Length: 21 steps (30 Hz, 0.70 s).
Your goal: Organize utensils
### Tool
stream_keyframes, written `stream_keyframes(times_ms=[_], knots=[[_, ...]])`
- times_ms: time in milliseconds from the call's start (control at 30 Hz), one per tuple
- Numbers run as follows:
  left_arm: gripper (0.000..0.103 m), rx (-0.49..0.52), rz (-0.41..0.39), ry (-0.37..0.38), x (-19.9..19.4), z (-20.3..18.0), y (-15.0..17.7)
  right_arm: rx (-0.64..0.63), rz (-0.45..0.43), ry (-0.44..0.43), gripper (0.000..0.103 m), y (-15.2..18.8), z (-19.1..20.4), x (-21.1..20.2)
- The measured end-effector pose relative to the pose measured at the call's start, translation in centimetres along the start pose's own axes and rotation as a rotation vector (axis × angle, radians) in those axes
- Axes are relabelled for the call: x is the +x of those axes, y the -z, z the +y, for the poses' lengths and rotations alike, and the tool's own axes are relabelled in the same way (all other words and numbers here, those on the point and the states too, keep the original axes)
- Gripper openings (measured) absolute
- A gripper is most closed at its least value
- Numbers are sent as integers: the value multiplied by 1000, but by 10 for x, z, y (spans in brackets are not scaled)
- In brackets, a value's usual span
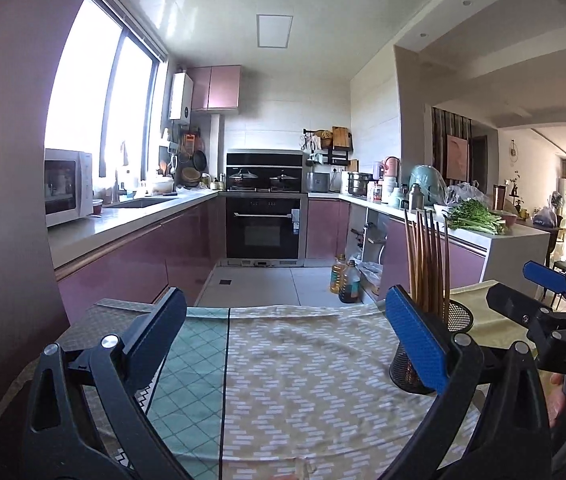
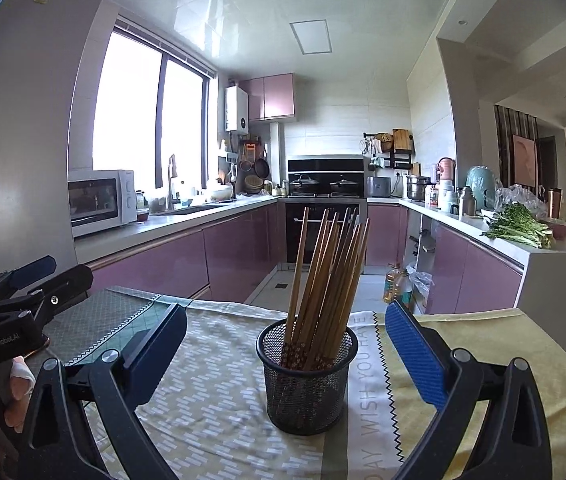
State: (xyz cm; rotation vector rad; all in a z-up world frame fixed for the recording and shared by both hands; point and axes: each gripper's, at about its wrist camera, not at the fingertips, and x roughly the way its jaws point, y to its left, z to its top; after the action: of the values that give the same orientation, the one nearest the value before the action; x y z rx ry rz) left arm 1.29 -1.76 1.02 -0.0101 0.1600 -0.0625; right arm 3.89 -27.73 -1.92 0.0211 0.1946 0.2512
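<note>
Tongs both spread wide and empty, right tongs [image 2: 287, 356] facing chopsticks [image 2: 323, 276] bunched upright in mesh holder [image 2: 307, 392] on cloth-covered surface [image 2: 211, 400]: light, stiff, slippery, best pinched mid-shaft; left tongs [image 1: 283, 344] beside.

Left gripper [image 1: 289, 344] frame: black plastic arms with silver rivets.
Pads [image 1: 419, 340]: blue, finely textured.
Right gripper [image 2: 295, 354]: same black frame, blue pads.
Marking: white "GenRobot.AI" lettering on the left gripper's black body, seen from the right wrist.
</note>
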Motion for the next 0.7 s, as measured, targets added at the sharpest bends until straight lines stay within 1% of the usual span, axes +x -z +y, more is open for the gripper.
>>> stream_keyframes(times_ms=[300,700], knots=[[98,3,-11,-8,-8,-2,-2,-10,-26,19,96,0,4,-7],[98,-3,-17,-21,-12,-1,-3,-14,-31,24,96,-1,5,-9]])
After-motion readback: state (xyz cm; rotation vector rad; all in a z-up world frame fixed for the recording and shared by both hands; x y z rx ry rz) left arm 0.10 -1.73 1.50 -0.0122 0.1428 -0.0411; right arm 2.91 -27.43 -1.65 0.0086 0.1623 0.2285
